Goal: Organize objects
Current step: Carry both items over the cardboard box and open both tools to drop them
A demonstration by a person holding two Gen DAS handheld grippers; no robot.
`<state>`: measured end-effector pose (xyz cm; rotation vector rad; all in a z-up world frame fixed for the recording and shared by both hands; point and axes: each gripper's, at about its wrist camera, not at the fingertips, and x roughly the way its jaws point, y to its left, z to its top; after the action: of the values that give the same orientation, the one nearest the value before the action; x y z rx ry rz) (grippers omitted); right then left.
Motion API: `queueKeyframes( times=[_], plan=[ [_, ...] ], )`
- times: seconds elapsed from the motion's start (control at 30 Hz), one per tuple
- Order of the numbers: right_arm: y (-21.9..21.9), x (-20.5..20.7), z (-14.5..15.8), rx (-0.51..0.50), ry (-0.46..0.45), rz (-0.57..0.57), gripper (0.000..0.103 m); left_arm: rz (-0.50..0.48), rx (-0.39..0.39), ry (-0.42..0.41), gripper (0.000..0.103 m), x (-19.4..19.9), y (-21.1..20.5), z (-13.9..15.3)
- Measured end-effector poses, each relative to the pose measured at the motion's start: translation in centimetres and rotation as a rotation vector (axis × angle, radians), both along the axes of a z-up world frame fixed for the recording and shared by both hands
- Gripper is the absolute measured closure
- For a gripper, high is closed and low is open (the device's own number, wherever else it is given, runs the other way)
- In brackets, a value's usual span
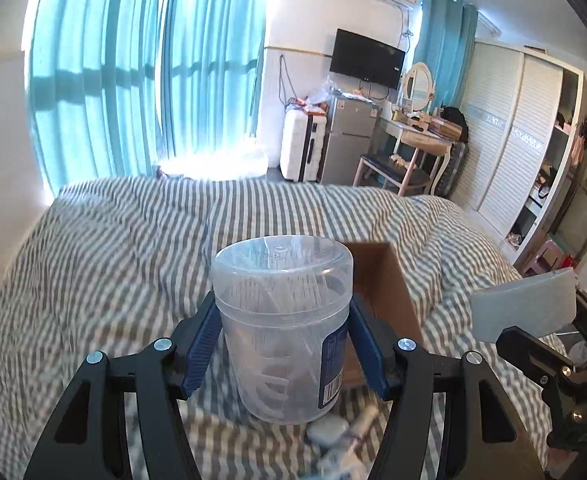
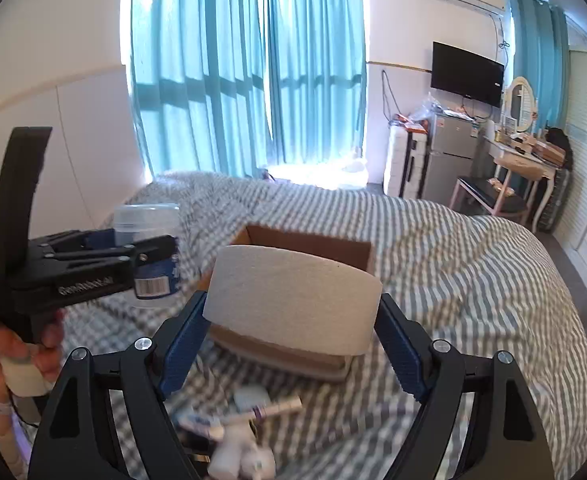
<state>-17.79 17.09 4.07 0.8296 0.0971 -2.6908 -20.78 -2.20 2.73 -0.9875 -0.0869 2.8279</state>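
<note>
The left gripper (image 1: 283, 344) pinches a clear plastic jar (image 1: 283, 320) between its blue pads (image 1: 201, 344), one pad on each side of the jar's lower body; the jar stands upright, lid on, raised above the striped bedspread (image 1: 113, 240). A blue label with a barcode (image 1: 332, 376) shows on the jar's right side. The right gripper (image 2: 291, 344) clamps a grey paper roll (image 2: 293, 300), squeezed between its blue pads (image 2: 183, 356) and raised above the bed. An open cardboard box (image 2: 305, 242) sits on the bedspread just beyond both held items. Below the grippers, small white tubes and containers (image 2: 253, 412) lie blurred on the bedspread. A hand (image 2: 9, 352) grips the left gripper's handle.
</note>
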Motion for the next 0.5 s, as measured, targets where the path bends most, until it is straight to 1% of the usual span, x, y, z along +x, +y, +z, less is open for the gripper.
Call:
queueKeyframes(
  times=[0.1, 0.2, 0.33, 0.4, 0.43, 0.5],
  plan=[
    [-1.0, -3.0, 0.3, 0.011, 0.008, -0.001, 0.021, -0.003, 0.006, 0.002, 0.039, -2.4, 0.2, 0.4],
    [-1.8, -6.7, -0.5, 0.019, -0.019, 0.012, 0.021, -0.013, 0.021, -0.024, 0.039, -5.4, 0.3, -0.4],
    [-2.5, -12.0, -3.1, 0.04, -0.061, 0.008, 0.022, -0.029, 0.019, -0.063, 0.039, -9.0, 0.3, -3.0],
    [-2.6, -13.8, -4.6, 0.048, -0.08, 0.011, 0.022, -0.042, 0.02, -0.094, 0.039, -10.5, 0.5, -4.7],
    [-2.7, -14.6, -5.4, 0.057, -0.09, 0.018, 0.022, -0.046, 0.027, -0.109, 0.039, -11.0, 0.5, -5.4],
    [-2.5, -15.9, -6.8, 0.06, -0.097, 0.016, 0.022, -0.057, 0.065, -0.137, 0.039, -11.7, 0.3, -6.8]
  ],
)
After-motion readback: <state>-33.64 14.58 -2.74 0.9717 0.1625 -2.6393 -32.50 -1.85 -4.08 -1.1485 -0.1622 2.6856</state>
